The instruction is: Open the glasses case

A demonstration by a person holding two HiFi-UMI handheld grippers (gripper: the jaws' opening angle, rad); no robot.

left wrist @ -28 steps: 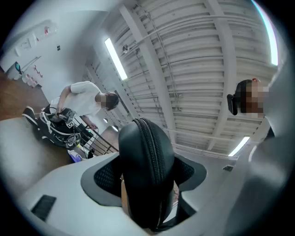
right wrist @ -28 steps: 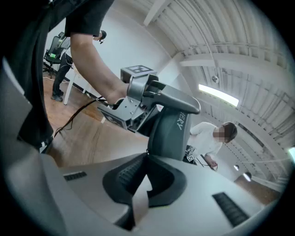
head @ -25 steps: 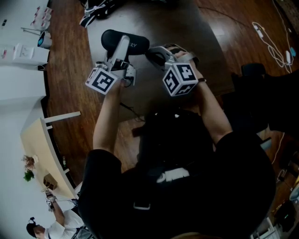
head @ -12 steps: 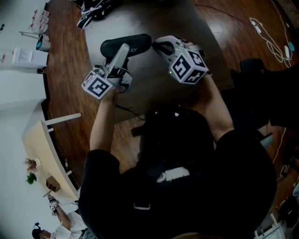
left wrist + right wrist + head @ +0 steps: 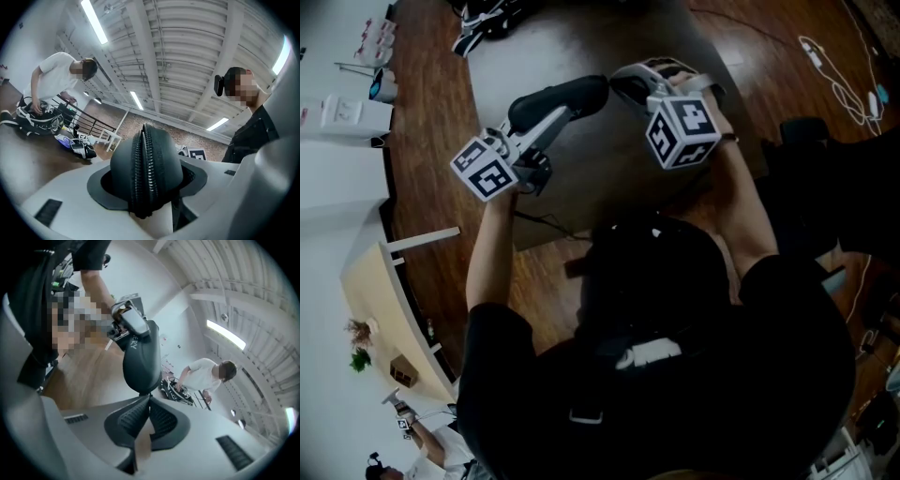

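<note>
As left tool [image 5: 549, 120] closes, glasses case [image 5: 570, 96] between

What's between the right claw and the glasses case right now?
Nothing. The right gripper view shows the right claw, jaws closed, right at the end of the glasses case, with no gap showing.

Dark table [image 5: 609, 164] — bystander in white [image 5: 52, 77].

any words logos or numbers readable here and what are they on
"ERY": white letters on the glasses case, the end of a word whose start is hidden.
Marker cubes: black-and-white square patterns, no words.
White boxes at the upper left of the head view: print too small to read.
</note>
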